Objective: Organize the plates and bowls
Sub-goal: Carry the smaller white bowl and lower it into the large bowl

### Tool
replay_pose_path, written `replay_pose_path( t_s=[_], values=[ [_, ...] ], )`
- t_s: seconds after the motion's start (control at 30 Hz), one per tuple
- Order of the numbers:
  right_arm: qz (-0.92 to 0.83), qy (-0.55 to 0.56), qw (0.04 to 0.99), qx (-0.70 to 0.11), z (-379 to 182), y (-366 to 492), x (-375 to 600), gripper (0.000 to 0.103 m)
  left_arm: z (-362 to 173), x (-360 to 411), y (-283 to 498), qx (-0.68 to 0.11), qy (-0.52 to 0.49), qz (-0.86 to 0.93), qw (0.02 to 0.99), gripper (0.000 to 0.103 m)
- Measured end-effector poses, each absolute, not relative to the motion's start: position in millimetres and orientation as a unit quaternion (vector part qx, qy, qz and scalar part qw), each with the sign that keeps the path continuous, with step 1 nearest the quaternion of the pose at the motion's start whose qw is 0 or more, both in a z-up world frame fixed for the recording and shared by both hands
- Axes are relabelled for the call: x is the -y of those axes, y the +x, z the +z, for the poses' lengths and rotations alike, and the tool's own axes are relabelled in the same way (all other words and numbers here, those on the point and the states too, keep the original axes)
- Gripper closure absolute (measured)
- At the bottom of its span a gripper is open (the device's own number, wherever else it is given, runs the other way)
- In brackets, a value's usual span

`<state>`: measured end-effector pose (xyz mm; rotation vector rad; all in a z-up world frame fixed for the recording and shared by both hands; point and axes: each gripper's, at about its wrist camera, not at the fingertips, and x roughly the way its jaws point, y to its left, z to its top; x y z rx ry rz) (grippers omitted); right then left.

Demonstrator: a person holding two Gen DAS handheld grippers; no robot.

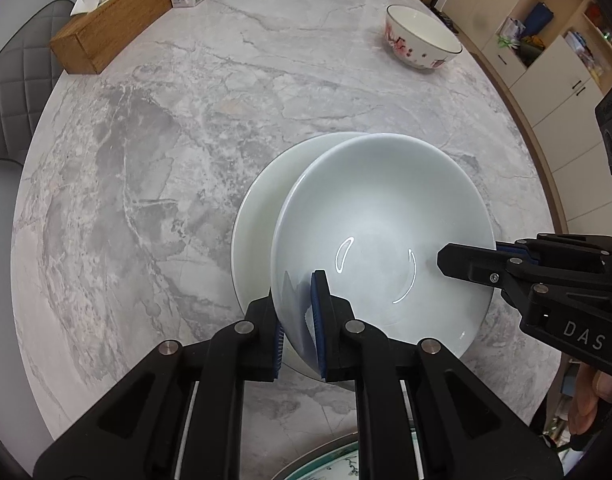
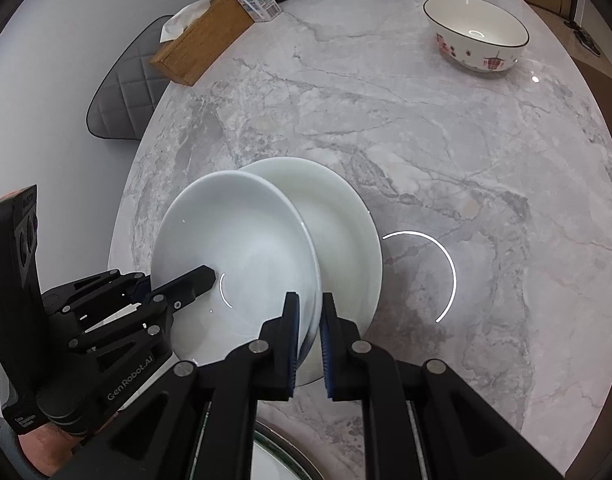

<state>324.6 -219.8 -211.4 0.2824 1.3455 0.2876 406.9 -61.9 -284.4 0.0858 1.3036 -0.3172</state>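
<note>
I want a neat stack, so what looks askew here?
The upper white plate, gripped at opposite rims by the left gripper and right gripper, sits off-centre over the lower white plate. Nothing looks spilled or broken.

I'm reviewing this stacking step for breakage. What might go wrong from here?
1. The white bowl hangs offset over the white plate, held only by thin rim pinches from the left gripper and right gripper; it may slip.
2. Released off-centre, it may land tilted and chip.
</note>
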Motion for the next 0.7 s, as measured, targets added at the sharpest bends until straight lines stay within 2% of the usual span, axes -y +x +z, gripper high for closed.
replay_pose_path(
  t_s=[0.7],
  values=[
    [0.103,0.065,0.764,-0.633,-229.0,338.5,207.2,0.091,-311.0,67.7,423.3,-0.619,0.037,-0.132,0.774,0.091]
  ],
)
